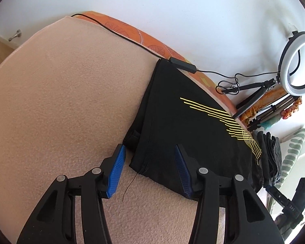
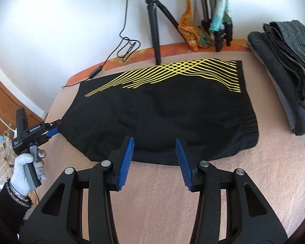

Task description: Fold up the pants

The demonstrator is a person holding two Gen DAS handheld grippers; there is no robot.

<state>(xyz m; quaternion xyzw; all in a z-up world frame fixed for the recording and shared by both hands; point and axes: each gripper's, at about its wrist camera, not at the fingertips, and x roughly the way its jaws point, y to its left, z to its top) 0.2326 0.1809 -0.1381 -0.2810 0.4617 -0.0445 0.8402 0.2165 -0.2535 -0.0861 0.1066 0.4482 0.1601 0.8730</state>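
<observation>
Black pants (image 2: 162,118) with yellow line print lie folded flat on a beige blanket (image 2: 172,183); they also show in the left wrist view (image 1: 183,122). My left gripper (image 1: 150,150) is open, its blue pads either side of the pants' hem corner, just above the cloth. In the right wrist view the left gripper (image 2: 53,130) sits at the pants' left edge. My right gripper (image 2: 155,144) is open and empty, over the pants' near edge, holding nothing.
A stack of folded dark clothes (image 2: 284,67) lies at the right of the blanket. A ring light (image 1: 296,63) on a tripod (image 2: 154,26) stands by the white wall, its cable (image 1: 132,40) running along the orange bed edge. Rolled items lean beside it.
</observation>
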